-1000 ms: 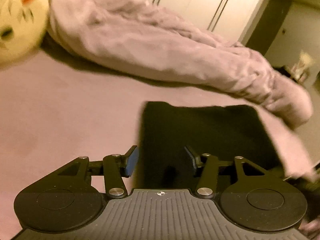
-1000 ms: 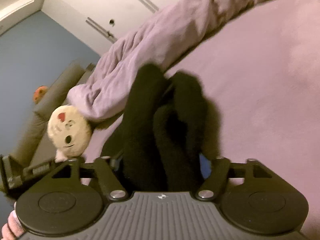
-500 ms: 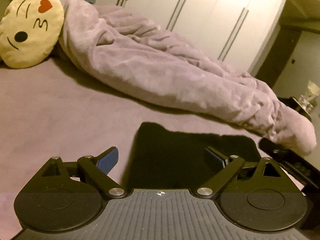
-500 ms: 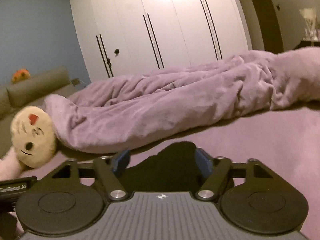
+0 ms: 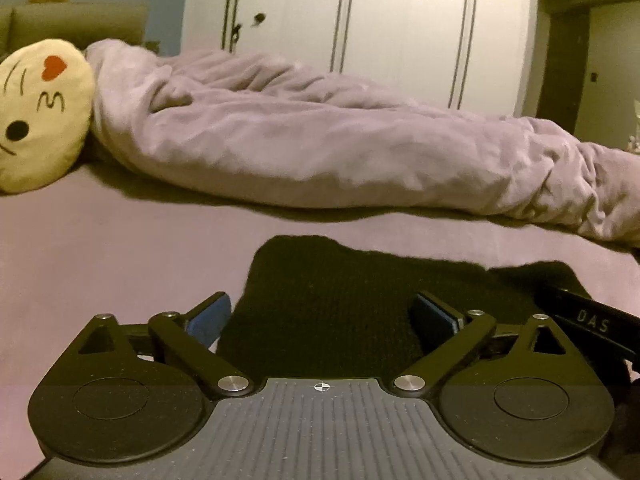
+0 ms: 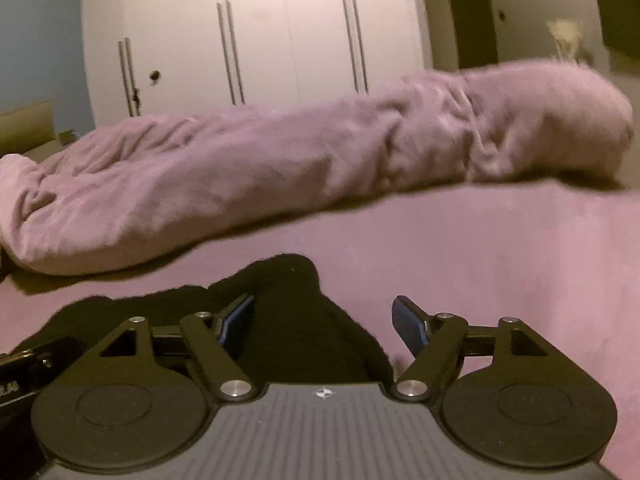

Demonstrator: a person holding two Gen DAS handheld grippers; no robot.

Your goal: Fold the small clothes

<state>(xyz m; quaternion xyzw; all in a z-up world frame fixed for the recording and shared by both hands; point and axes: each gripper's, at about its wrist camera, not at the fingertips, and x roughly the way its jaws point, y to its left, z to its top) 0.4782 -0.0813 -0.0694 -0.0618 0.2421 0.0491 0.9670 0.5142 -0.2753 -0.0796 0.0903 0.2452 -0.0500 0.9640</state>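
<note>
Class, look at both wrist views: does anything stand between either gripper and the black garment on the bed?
Nothing visible does. The black garment lies flat on the bed, directly ahead of the left gripper, whose jaws are opening, and the right gripper, likewise opening. The rumpled blanket lies beyond it.

One black garment (image 5: 340, 304), one rumpled blanket (image 5: 320, 144), one emoji cushion (image 5: 40, 112), two grippers.

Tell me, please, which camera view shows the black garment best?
The left wrist view: there the black garment lies wide and flat on the bed, most of its outline visible. The right wrist view shows only one bunched end of it.
</note>
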